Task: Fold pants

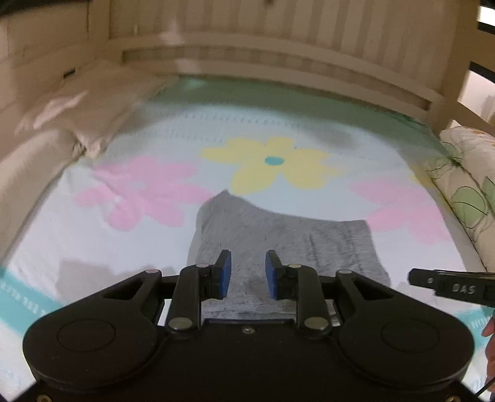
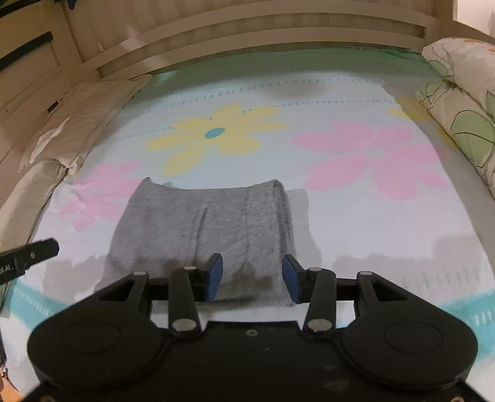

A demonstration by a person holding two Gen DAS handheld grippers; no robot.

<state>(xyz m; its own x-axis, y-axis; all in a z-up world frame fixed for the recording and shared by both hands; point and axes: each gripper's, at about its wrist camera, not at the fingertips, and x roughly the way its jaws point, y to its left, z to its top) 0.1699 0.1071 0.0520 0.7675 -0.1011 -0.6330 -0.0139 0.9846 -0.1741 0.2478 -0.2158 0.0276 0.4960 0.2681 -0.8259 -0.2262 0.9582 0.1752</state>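
Wooden slats of a headboard [image 2: 247, 27] run along the 12 o'clock edge of a bed whose flowered sheet [image 2: 371, 235] carries the pants [image 2: 198, 228], a grey, compact rectangle lying flat at about 6 o'clock from the yellow flower [image 2: 216, 136].

Both tongs hang above the cloth with nothing between their blue pads. The left tongs [image 1: 247, 275] stand at a moderate gap, the right tongs [image 2: 252, 276] wide. The fold looks laid down and let go, so my judgement is that the good move now is to draw both tools clear without brushing the top layer, then check that the edges line up and press out any ridge before another fold.

The near hem of the pants is hidden behind each tool's black body. Both views are blurred, the left more, so seams and the number of layers are hard to tell. A pillow [image 2: 458, 102] at 2 o'clock is cut off by the frame.
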